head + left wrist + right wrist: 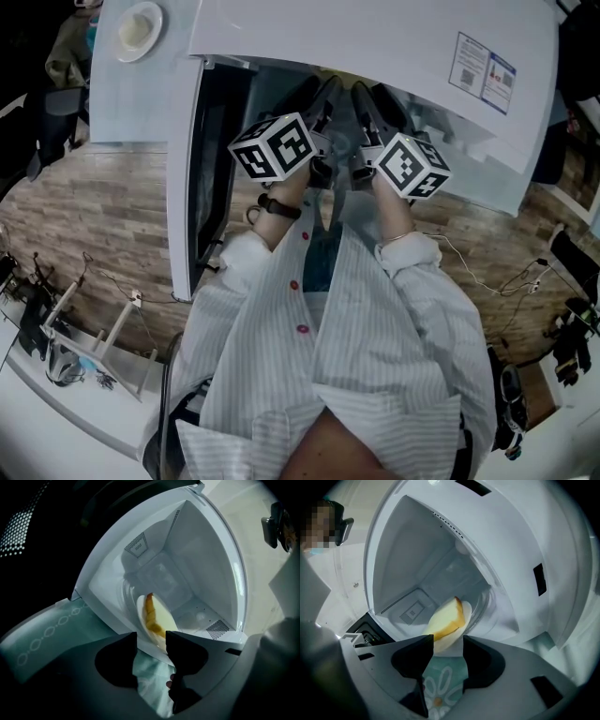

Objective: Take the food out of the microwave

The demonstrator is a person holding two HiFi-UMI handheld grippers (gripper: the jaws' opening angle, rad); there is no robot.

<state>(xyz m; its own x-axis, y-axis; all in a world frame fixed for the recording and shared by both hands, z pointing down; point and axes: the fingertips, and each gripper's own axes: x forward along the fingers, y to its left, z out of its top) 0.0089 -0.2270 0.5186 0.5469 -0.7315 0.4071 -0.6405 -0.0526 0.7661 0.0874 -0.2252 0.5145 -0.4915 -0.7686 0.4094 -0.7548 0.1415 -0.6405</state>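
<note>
Nearest in the head view is the person's striped shirt, and a wristwatch sits on the left wrist just beyond it. Both arms reach toward 12 o'clock, side by side, into the open microwave, whose door hangs open at 9 o'clock.

The left gripper has its jaws spread, pinching nothing. A teal patterned cloth shows under the gap, and the near rim of a white plate comes down just at the jaw tips, close to the one at 3 o'clock. The right gripper is likewise spread and empty, with the plate's edge just past its tips at 12 o'clock.

The task's food — a slice of bread with a browned crust — lies on that plate, inside the microwave near the front of its floor. Behind it stand the white cavity walls and their vent grilles.

Farthest off, at 11 o'clock in the head view, a round white dish rests on a pale surface.
</note>
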